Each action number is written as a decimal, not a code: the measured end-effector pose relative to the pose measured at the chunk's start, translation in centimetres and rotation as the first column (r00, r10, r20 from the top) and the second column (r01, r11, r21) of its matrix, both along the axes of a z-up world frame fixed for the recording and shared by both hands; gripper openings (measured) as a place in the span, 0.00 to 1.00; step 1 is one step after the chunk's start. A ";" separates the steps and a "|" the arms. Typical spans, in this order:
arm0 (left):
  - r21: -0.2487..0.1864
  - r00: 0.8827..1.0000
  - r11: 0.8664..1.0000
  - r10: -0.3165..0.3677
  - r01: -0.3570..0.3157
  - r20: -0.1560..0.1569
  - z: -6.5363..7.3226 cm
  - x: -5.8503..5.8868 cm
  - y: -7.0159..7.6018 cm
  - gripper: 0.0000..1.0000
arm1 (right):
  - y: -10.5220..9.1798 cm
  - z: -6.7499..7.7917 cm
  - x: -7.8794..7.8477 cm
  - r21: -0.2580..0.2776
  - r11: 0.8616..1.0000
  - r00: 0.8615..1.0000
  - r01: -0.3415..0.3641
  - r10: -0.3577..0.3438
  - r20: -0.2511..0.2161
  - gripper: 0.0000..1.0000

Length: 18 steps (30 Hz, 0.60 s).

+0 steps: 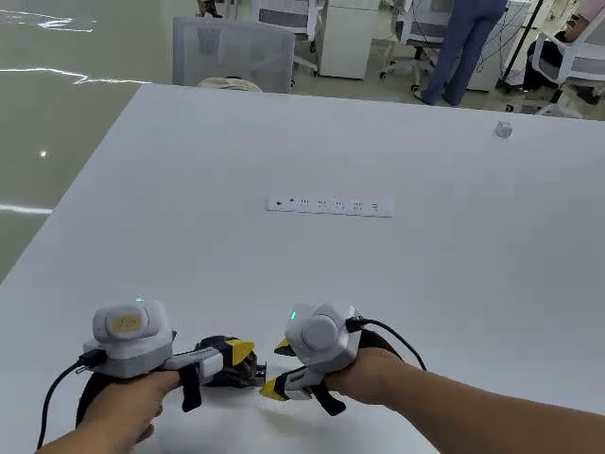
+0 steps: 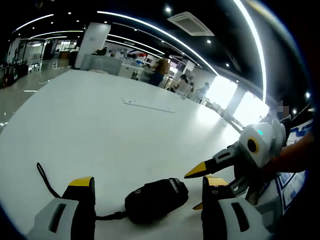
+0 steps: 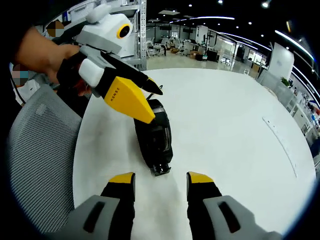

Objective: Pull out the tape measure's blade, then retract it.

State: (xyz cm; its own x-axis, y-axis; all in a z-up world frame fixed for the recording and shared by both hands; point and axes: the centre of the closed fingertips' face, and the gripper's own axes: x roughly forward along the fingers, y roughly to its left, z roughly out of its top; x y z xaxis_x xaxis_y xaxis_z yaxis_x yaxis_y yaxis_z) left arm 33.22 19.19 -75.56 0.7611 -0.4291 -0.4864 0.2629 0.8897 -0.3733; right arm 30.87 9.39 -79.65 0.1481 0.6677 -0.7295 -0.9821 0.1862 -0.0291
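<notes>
A black tape measure (image 1: 233, 368) lies on the white table (image 1: 378, 265) near its front edge. My left gripper (image 1: 238, 363) reaches in from the left and is open, its yellow-tipped jaws standing either side of the case (image 2: 155, 199) without touching it. A thin black strap (image 2: 46, 179) trails from the case. My right gripper (image 1: 274, 370) faces it from the right, also open. In the right gripper view the case (image 3: 155, 134) lies straight ahead of the right gripper (image 3: 161, 178), with the blade's metal end hook (image 3: 160, 170) just beyond the jaw tips.
A white power strip (image 1: 329, 204) is set in the middle of the table, and a small pale object (image 1: 503, 130) sits far right. A grey chair (image 1: 232, 52) stands behind the far edge, a person (image 1: 463, 43) beyond. A mesh chair (image 3: 35, 165) is at the near edge.
</notes>
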 end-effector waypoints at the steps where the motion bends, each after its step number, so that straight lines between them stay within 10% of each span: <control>1: -0.008 0.999 1.000 -0.021 0.021 0.027 0.5 -0.1 0.1 0.87 | -0.4 0.4 0.0 0.013 1.000 1.000 0.017 -0.017 0.001 0.43; 12: 0.113 0.991 0.990 -0.096 0.085 0.098 2.4 -4.0 5.0 1.00 | -7.9 1.7 -1.4 0.098 0.968 0.973 0.232 -0.233 -0.011 0.61; 18: 0.148 0.989 0.983 -0.120 0.107 0.085 2.2 -6.1 6.7 1.00 | -10.5 2.3 -2.1 0.127 0.947 0.954 0.294 -0.298 0.015 0.74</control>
State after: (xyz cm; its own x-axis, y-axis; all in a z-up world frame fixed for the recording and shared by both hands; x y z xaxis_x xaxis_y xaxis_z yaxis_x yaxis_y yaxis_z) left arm 27.14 25.93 -73.37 0.7561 -0.4467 -0.4784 0.3929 0.8943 -0.2141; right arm 28.79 -1.14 -77.33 0.3758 0.6737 -0.6363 -0.8810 0.4727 -0.0198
